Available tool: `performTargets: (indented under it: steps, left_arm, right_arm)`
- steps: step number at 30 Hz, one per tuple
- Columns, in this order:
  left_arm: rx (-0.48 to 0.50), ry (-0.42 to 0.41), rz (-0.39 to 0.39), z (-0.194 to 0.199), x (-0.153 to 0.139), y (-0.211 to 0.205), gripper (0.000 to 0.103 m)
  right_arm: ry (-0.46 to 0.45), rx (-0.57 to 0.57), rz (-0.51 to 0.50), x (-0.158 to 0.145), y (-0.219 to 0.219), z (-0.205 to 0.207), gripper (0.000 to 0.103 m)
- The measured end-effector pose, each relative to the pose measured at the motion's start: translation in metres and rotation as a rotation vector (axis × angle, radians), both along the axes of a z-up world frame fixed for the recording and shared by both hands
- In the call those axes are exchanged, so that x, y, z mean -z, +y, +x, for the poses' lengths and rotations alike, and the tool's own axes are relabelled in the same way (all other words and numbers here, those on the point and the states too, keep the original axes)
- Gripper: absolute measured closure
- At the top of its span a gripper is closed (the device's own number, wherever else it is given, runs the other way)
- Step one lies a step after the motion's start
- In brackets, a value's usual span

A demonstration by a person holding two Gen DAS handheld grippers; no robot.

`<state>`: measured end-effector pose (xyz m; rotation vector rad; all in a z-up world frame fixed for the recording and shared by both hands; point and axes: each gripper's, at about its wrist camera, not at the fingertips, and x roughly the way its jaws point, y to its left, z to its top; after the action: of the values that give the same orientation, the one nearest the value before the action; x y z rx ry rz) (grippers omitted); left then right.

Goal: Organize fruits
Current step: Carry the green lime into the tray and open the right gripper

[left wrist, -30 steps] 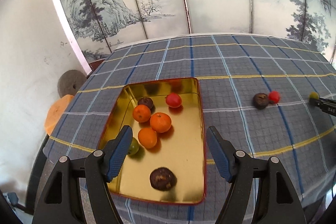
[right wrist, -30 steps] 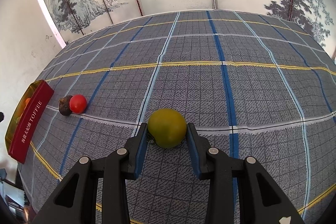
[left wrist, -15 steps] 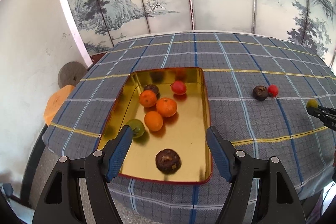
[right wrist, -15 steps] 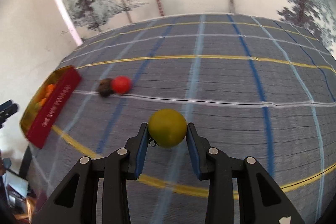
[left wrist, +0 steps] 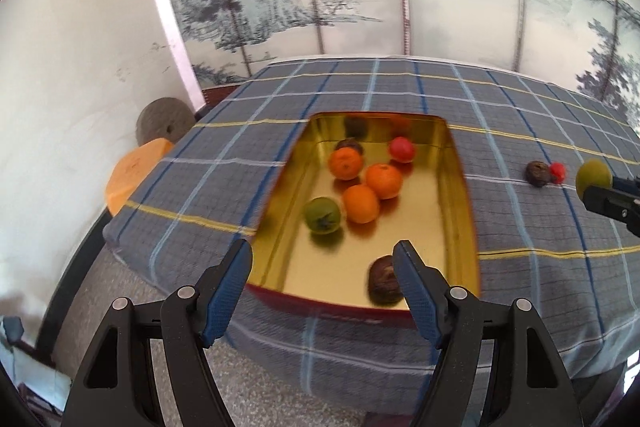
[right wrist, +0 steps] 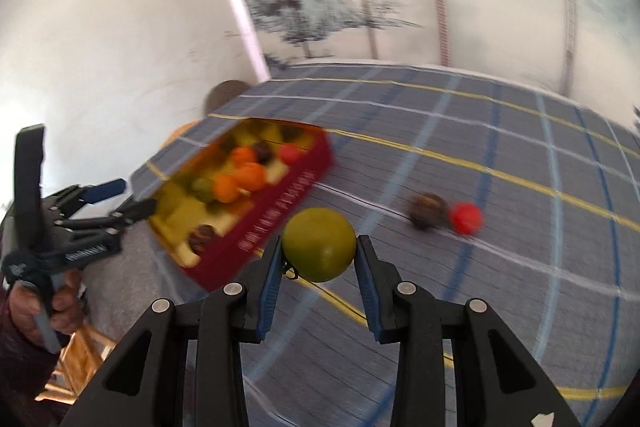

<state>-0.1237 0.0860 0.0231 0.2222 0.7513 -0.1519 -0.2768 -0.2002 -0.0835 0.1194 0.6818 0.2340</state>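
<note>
At the left of my right wrist view, my left gripper [right wrist: 120,199] hangs spread and empty by the tin [left wrist: 460,187], which already holds seven fruits. At center, my right gripper [right wrist: 319,259] pinches a green fruit [right wrist: 319,245]. Right of it, a brown fruit [right wrist: 429,209] and red fruit [right wrist: 465,218] wait on the counter [right wrist: 520,267].

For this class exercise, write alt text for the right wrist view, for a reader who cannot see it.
The right claw grips a green fruit above a checked tablecloth. To its left is a red tin of oranges and other fruit; a dark fruit and a small red fruit lie on the cloth. The image is motion-blurred.
</note>
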Motion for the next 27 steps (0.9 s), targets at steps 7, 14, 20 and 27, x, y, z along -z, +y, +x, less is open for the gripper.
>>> performTargets:
  steps: [7, 14, 20, 27]
  left_arm:
    - [-0.047, 0.007, 0.000, -0.001, 0.006, 0.028, 0.030]
    - [-0.057, -0.014, 0.021, -0.006, 0.006, 0.038, 0.030]
    - [-0.063, -0.015, 0.033, -0.004, 0.007, 0.044, 0.030]
    - [-0.067, -0.011, 0.040, -0.003, 0.011, 0.045, 0.030]
  right_arm:
    - [0.004, -0.123, -0.025, -0.007, 0.055, 0.033, 0.069]
    - [0.054, -0.196, -0.060, 0.007, 0.094, 0.063, 0.069]
    - [0.101, -0.229, -0.101, 0.024, 0.117, 0.088, 0.069]
    - [0.137, -0.225, -0.136, 0.038, 0.126, 0.110, 0.069]
